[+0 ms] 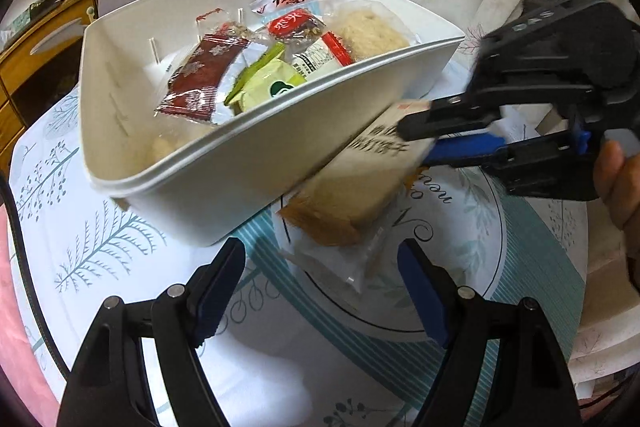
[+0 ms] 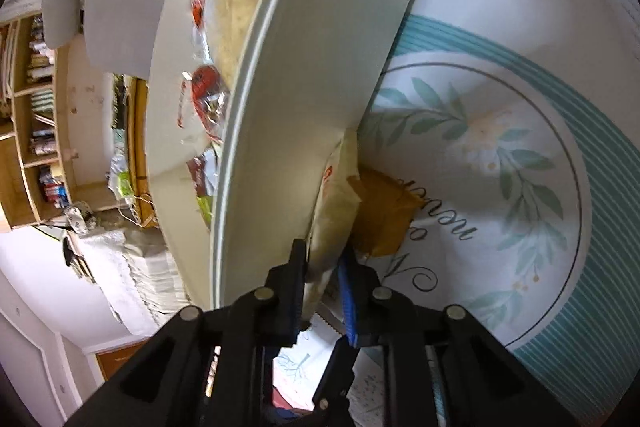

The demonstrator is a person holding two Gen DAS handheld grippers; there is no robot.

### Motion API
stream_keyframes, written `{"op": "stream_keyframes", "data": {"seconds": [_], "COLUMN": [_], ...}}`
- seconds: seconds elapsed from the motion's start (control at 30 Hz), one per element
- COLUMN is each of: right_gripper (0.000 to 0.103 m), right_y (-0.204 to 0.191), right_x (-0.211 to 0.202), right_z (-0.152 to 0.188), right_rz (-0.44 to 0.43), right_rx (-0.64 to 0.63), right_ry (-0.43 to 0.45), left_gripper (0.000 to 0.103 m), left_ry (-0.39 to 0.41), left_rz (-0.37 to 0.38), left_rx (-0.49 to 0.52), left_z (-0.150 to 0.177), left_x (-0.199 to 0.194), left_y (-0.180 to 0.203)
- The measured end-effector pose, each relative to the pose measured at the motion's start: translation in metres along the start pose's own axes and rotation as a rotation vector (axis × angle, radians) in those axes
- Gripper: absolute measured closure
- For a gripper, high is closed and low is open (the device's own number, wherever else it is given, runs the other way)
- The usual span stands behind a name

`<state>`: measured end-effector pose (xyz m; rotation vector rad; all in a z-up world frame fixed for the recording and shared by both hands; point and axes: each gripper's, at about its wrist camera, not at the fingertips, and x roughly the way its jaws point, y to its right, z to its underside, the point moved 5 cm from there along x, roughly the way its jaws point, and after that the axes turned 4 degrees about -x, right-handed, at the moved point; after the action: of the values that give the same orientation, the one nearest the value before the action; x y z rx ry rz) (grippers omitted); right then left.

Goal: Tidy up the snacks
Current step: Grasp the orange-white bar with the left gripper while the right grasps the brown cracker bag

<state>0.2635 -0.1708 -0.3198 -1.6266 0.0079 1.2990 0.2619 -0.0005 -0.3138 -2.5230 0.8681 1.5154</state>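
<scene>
Bench (image 1: 120, 267) under a white cloth printed with teal trees and a round leaf-and-stripe motif.

White bin (image 1: 280, 155), large, sits at the left wrist view's centre, reaching toward 11 o'clock. Holds loose wrapped snacks: dark red packet (image 1: 200, 79) at its middle, green packet (image 1: 268, 83) just right of it, pale noodle cake (image 1: 372, 31) toward 1 o'clock, red-and-clear sweets behind.

Beige snack packet (image 1: 356, 187) outside the bin, pressed along its near wall at about 4 o'clock from the bin's centre, lower end tilted down toward the bench. A clear wrapper (image 1: 340, 259) lies flat on the cloth just beneath it.

Right gripper (image 1: 416, 143) enters from 3 o'clock, angled slightly down, rolled so its fingers stack one above the other: black on top, blue below. They are clamped tight on the beige packet's upper end. Right wrist view (image 2: 324, 267) confirms it: packet edge squeezed between the two pads, bin wall touching on the left. A hand (image 1: 616, 179) grips the tool at the right edge.

Left gripper (image 1: 320, 267) at 6 o'clock, pointing steeply down at the bench, fingers spread wide with nothing between them, tips just short of the bin and clear wrapper.
</scene>
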Motion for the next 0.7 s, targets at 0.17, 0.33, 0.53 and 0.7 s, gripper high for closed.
{"op": "stream_keyframes", "data": {"seconds": [0.17, 0.33, 0.53, 0.7], "right_gripper": [0.09, 0.09, 0.09, 0.09], "right_y": [0.01, 0.022, 0.04, 0.053], "right_x": [-0.029, -0.053, -0.082, -0.101], "right_z": [-0.005, -0.01, -0.017, -0.021], "right_rz": [0.006, 0.005, 0.002, 0.01], "right_rx": [0.019, 0.058, 0.11, 0.136], "right_ry": [0.066, 0.117, 0.185, 0.217], "left_gripper": [0.026, 0.026, 0.027, 0.035], "left_ry": [-0.007, -0.025, -0.039, -0.055], "left_rz": [0.003, 0.026, 0.01, -0.041], "left_rx": [0.043, 0.083, 0.153, 0.202], "left_z": [-0.004, -0.007, -0.007, -0.007], "left_x": [0.012, 0.019, 0.026, 0.037], "left_y": [0.009, 0.025, 0.045, 0.054]}}
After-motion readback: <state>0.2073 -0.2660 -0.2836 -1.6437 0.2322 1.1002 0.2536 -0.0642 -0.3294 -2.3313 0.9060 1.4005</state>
